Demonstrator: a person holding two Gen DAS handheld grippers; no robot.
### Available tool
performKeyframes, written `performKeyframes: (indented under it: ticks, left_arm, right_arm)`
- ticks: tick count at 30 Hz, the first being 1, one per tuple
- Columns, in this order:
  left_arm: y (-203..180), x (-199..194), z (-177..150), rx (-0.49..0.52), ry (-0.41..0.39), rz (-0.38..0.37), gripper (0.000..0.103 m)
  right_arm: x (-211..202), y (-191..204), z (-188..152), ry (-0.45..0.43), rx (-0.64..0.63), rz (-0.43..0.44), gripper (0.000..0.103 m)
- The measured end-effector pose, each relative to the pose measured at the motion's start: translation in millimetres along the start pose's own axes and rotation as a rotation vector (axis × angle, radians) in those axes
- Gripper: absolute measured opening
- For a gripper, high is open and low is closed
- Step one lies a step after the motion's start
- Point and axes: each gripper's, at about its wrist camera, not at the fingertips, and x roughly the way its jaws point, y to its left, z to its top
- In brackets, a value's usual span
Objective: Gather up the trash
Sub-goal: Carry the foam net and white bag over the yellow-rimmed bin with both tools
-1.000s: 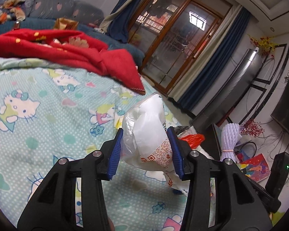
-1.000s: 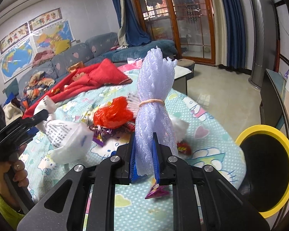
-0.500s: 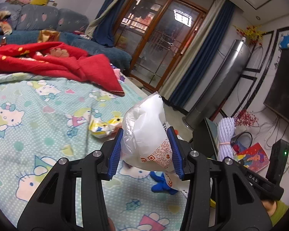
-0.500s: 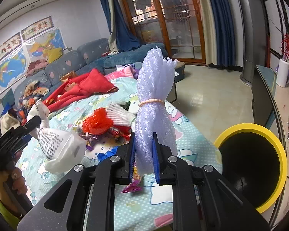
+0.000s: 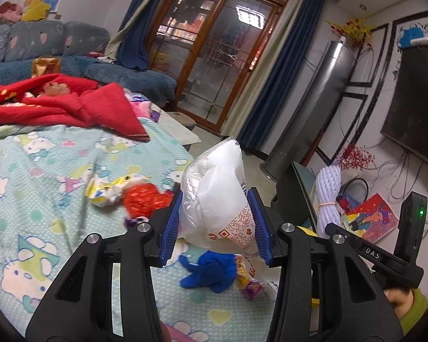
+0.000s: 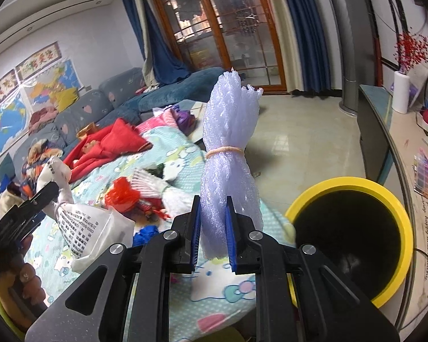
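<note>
My left gripper point(image 5: 216, 225) is shut on a white plastic bag point(image 5: 218, 196) with orange print, held above the bed; the bag also shows in the right wrist view point(image 6: 80, 225). My right gripper point(image 6: 212, 239) is shut on a bundle of lilac foam netting point(image 6: 228, 154) tied with a rubber band, held upright near the bed's edge; the bundle also shows in the left wrist view point(image 5: 328, 193). A black bin with a yellow rim point(image 6: 396, 211) stands just right of the right gripper. Loose trash lies on the bed: a red plastic bag point(image 5: 142, 199), a yellow-white wrapper point(image 5: 102, 191), a blue glove point(image 5: 211, 270).
The bed has a Hello Kitty sheet point(image 5: 37, 171) and a red blanket point(image 5: 71, 105) at its far side. A dark low cabinet point(image 6: 373, 131) stands beyond the bin. A sofa point(image 6: 105, 105) and glass doors point(image 5: 208, 65) lie behind.
Both grippers have moved toward the bed's edge with their loads. The yellow-rimmed bin has come closer and larger in the right wrist view. More trash on the sheet has come into the left wrist view.
</note>
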Motion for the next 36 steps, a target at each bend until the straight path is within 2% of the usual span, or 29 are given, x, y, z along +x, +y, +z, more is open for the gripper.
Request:
performKeyframes:
  ticks: [22,36]
  left_arm:
    - [-86.2,56.1,-19.2,0.152,0.075,-0.082,0.038]
    - [-129.2,99.4,-43.1,0.256,0.153,-0.114,0.038]
  right_arm:
    - [-22.8,-88.9,8.9,-0.018,0.167,-0.086,0.015]
    - [-16.9,-140.7,-1.3,0.028,0.262,-0.076,0.016]
